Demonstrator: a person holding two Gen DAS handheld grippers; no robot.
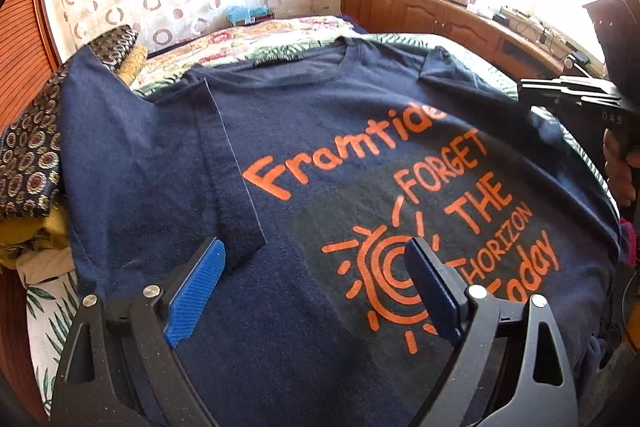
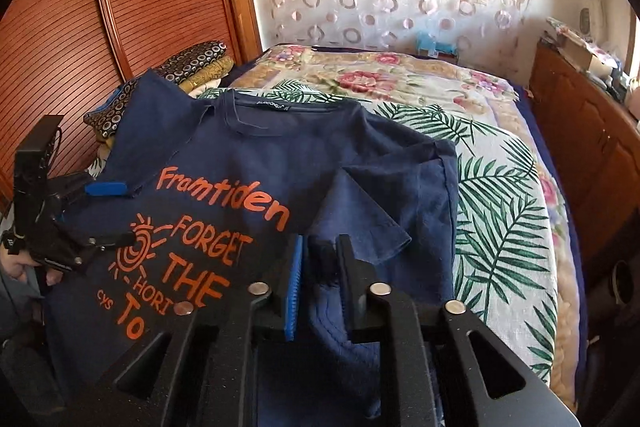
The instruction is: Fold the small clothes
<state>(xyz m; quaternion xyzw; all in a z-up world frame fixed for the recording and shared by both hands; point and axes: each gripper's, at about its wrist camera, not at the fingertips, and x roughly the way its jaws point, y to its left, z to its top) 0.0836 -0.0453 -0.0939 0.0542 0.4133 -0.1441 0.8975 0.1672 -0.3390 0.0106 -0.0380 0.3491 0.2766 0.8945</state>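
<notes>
A navy T-shirt [image 1: 320, 147] with orange print lies face up on the bed; it also shows in the right wrist view [image 2: 248, 155]. Its left sleeve is folded in over the body. My left gripper [image 1: 316, 287] is open and empty, hovering just above the shirt's lower chest, and shows at the left of the right wrist view [image 2: 108, 211]. My right gripper [image 2: 320, 279] is shut on a bunched fold of the shirt's right side and lifts it over the body. It shows at the right edge of the left wrist view [image 1: 560, 95].
The bed has a leaf-print sheet [image 2: 500, 187] and a floral blanket [image 2: 380, 71]. A pile of patterned and yellow clothes [image 1: 32, 163] lies by the shirt's left side. Wooden cabinets [image 2: 592, 131] run along the bed's right. A wooden slatted door [image 2: 100, 7] stands at the left.
</notes>
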